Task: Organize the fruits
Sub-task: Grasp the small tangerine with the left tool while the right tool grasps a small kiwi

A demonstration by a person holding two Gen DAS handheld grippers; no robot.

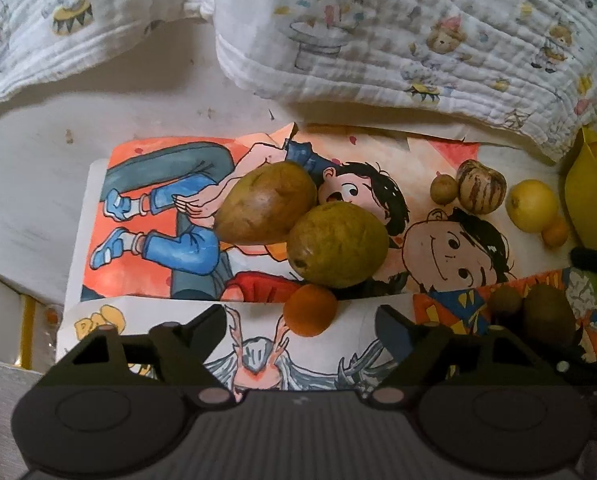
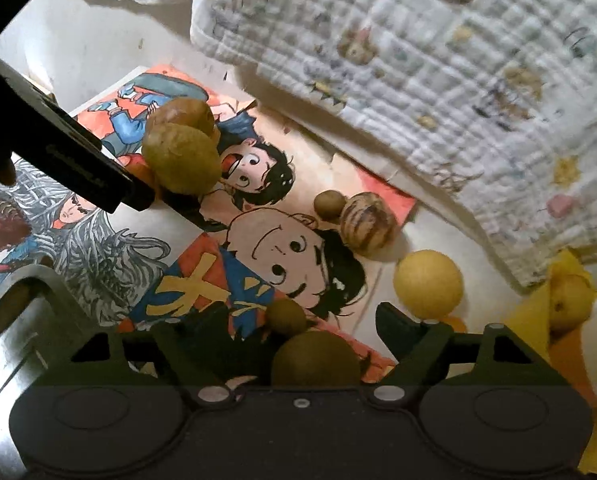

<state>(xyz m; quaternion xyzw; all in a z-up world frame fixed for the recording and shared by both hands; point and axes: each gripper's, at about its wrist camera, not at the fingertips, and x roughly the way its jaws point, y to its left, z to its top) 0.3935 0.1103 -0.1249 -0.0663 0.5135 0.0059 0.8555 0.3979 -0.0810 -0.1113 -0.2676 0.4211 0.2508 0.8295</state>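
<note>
Two brown-green mangoes (image 1: 268, 202) (image 1: 338, 244) lie touching on cartoon paper sheets (image 1: 158, 184). My left gripper (image 1: 302, 320) is open, and a small orange (image 1: 310, 310) sits between its fingertips on the paper. My right gripper (image 2: 298, 324) is open, with a large kiwi (image 2: 314, 356) and a small kiwi (image 2: 286, 316) between its fingers. A striped round fruit (image 2: 368, 220), a small brown fruit (image 2: 329, 203) and a yellow lemon (image 2: 428, 284) lie to the right. The mangoes also show in the right wrist view (image 2: 182, 152).
A white printed quilt (image 1: 418, 48) hangs over the back edge. A yellow bag (image 2: 538, 320) holding a yellow fruit (image 2: 570, 300) sits at the right. A tiny orange (image 1: 555, 232) lies by the lemon. The left gripper's body (image 2: 78, 152) crosses the right wrist view.
</note>
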